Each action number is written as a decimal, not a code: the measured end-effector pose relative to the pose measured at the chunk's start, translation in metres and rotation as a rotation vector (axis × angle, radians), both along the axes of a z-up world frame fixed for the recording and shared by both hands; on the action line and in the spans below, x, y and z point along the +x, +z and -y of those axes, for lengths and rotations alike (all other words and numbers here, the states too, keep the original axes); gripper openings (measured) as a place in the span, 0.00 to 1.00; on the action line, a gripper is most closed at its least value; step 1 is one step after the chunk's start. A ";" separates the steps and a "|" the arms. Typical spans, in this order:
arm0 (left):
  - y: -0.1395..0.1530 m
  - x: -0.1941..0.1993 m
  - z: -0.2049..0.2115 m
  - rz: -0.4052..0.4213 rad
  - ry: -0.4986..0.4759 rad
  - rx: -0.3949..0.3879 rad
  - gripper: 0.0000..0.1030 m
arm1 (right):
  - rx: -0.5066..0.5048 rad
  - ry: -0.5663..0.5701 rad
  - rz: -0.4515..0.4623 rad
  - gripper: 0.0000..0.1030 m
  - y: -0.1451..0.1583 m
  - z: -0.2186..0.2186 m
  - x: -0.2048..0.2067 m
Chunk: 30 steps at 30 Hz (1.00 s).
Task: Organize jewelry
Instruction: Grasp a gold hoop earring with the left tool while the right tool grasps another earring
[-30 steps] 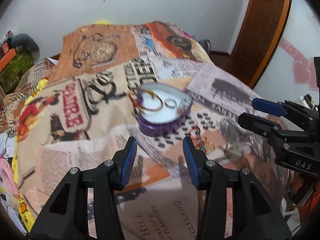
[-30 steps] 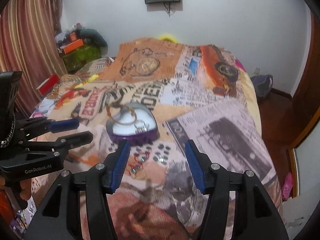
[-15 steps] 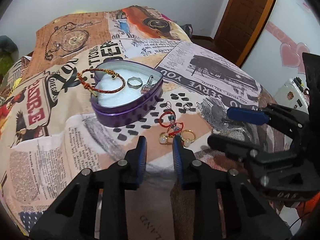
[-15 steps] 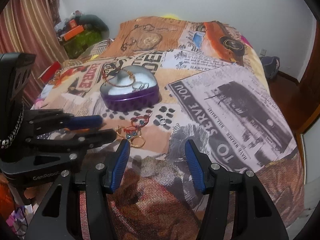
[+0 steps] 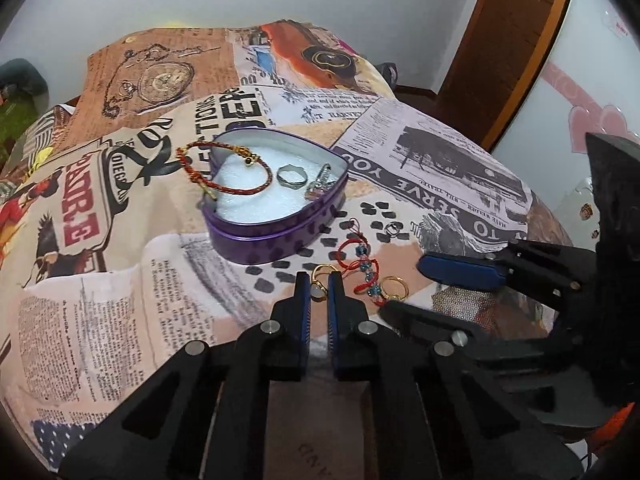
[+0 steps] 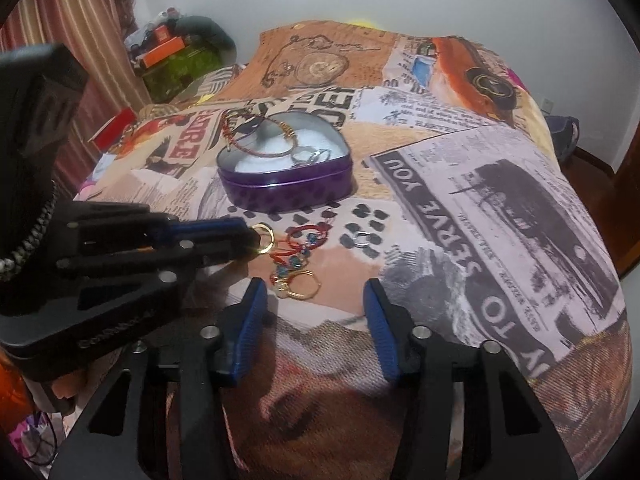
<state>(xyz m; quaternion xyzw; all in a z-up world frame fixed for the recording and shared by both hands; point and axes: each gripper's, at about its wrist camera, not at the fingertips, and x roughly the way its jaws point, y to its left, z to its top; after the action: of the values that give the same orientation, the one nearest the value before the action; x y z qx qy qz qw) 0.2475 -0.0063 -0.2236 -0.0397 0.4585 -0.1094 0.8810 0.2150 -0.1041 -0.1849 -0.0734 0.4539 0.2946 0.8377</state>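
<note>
Fingers of the left gripper (image 5: pixel 319 289) stand close together in the left wrist view, pinching a gold ring with a pale stone (image 5: pixel 320 285) that lies on the newspaper-print bedspread (image 5: pixel 120 288). Just right of it lies a red cord bracelet with blue beads (image 5: pixel 360 264), and touching that bracelet's lower end is a second gold ring (image 5: pixel 394 287). A small silver ring (image 5: pixel 392 230) sits apart, further back on the black-spot print. Behind these stands a purple heart-shaped tin (image 5: pixel 276 204), open, lined white; a red and gold braided bangle (image 5: pixel 224 172) leans over its left rim, with a plain silver ring (image 5: pixel 292 176) and a silver stone-set ring (image 5: pixel 320 184) inside. The right gripper (image 5: pixel 412 288) reaches in from the right, its jaws spread.

From the right wrist view, the right gripper (image 6: pixel 314 322) is wide apart and holds nothing; the second gold ring (image 6: pixel 300 284) lies just ahead of its left finger. The left gripper (image 6: pixel 252 244) comes in from the left, tips nipping the gold ring with a pale stone (image 6: pixel 265 238) beside the red cord bracelet (image 6: pixel 300 246). The small silver ring (image 6: pixel 362 239) lies to the right, the purple tin (image 6: pixel 286 184) behind.
</note>
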 end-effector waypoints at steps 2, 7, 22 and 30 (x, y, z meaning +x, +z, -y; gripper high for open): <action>0.001 -0.003 -0.002 0.005 0.002 0.010 0.07 | -0.013 0.005 0.008 0.33 -0.001 -0.003 0.001; 0.004 -0.008 -0.002 0.020 0.002 0.027 0.07 | -0.018 0.009 0.005 0.15 -0.003 -0.005 0.004; 0.016 -0.024 -0.006 0.057 0.010 0.075 0.07 | -0.056 -0.022 -0.042 0.17 0.001 -0.003 0.011; 0.005 -0.028 -0.020 0.019 0.023 0.082 0.07 | -0.084 -0.018 -0.024 0.27 -0.002 -0.011 0.018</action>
<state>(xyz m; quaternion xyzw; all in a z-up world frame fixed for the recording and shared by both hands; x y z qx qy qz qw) 0.2193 0.0135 -0.2182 -0.0077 0.4539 -0.0807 0.8874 0.2328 -0.0927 -0.1869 -0.1006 0.4765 0.2685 0.8311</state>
